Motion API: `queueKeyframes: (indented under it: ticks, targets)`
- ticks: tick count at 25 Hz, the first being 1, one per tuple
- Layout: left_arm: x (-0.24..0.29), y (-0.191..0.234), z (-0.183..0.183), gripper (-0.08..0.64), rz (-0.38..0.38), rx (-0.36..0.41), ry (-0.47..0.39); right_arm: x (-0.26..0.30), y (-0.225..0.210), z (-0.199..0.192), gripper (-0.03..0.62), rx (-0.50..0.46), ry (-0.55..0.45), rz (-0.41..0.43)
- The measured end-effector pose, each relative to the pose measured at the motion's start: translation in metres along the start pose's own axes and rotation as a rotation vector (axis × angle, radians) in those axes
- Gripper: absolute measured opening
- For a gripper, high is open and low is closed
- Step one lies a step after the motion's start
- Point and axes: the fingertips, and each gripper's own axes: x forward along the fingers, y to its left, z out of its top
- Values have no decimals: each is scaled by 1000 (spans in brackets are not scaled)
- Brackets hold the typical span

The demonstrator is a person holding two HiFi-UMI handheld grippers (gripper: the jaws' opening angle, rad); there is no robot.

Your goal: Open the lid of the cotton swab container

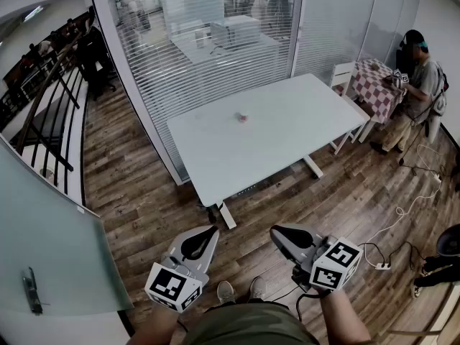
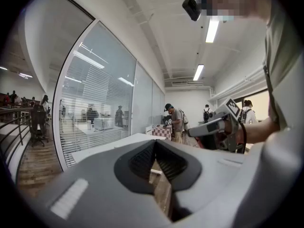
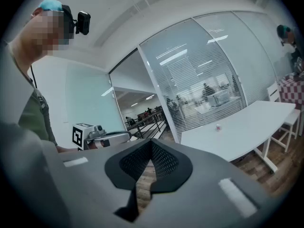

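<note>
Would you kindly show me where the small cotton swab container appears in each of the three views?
Head view: the cotton swab container stands mid-table, above the picture's centre.
Left gripper view: not in it; only part of the table shows.
Right gripper view: a small speck on the table, right of centre.
Shared landmark: the white table.
</note>
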Motion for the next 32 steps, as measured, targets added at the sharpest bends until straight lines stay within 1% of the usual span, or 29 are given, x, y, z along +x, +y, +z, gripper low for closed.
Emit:
queueKeyframes:
  ticks: [9, 21, 26, 29, 32]
  targets:
    - [10, -4, -6, 8, -2, -9, 13, -3, -11, -1, 9, 5, 0, 2]
    - [46, -27, 2, 8, 18, 20, 23, -24, -59, 6, 9, 50, -6, -9]
    - [60, -32, -1, 8, 34, 0, 29, -30, -78, 11, 9, 43, -3, -12]
    - [63, -33, 0, 8, 43, 13, 33, -32, -84, 10, 9, 45, -4, -9]
    - [67, -33, -2, 8, 53, 3, 37, -34, -91, 11, 9, 50, -3, -8]
